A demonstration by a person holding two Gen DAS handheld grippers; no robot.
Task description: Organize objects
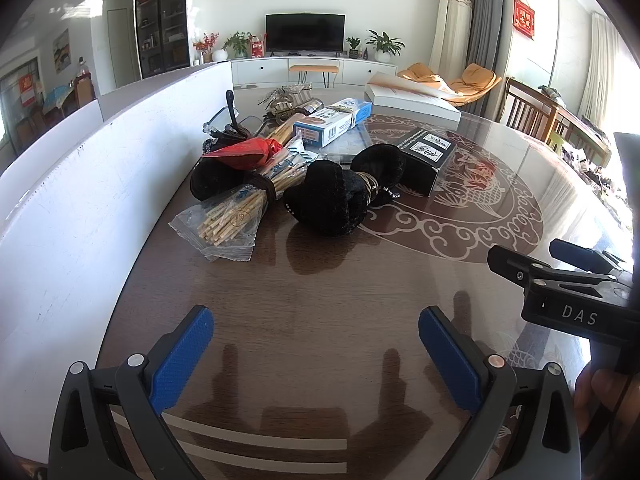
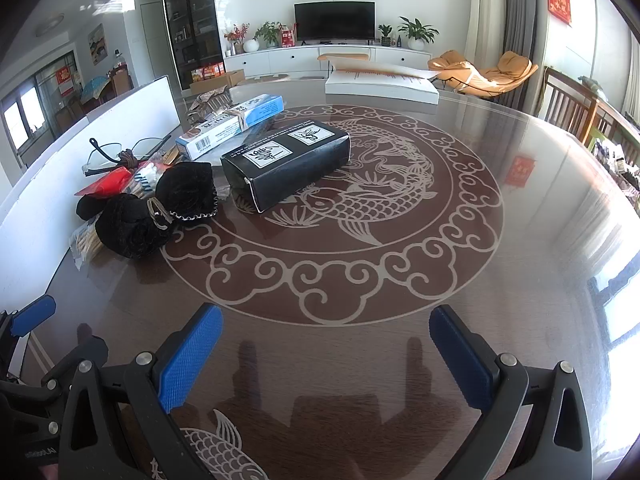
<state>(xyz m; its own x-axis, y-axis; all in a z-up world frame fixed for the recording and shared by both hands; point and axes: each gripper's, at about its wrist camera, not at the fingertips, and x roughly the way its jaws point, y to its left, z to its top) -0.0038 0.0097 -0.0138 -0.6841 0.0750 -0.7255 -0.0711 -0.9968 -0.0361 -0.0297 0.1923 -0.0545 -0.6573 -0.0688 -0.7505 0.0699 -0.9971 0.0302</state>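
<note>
Legible lettering is scarce. The white capitals "DAS" stand on the black body of the right gripper point(image 1: 576, 280), seen at the right edge of the left wrist view. The black box point(image 2: 286, 160) on the surface carries two white labels with brush-style calligraphic marks and lines of fine white print along its top edge, none readable. The blue-and-white carton point(image 2: 232, 125) bears a barcode and rows of printed characters too small to read. The clear plastic packets of wooden sticks point(image 1: 228, 220) show blue printed marks, illegible. A red wall hanging point(image 1: 524, 17) and red posters on a door point(image 1: 26, 87) carry characters that cannot be made out.
</note>
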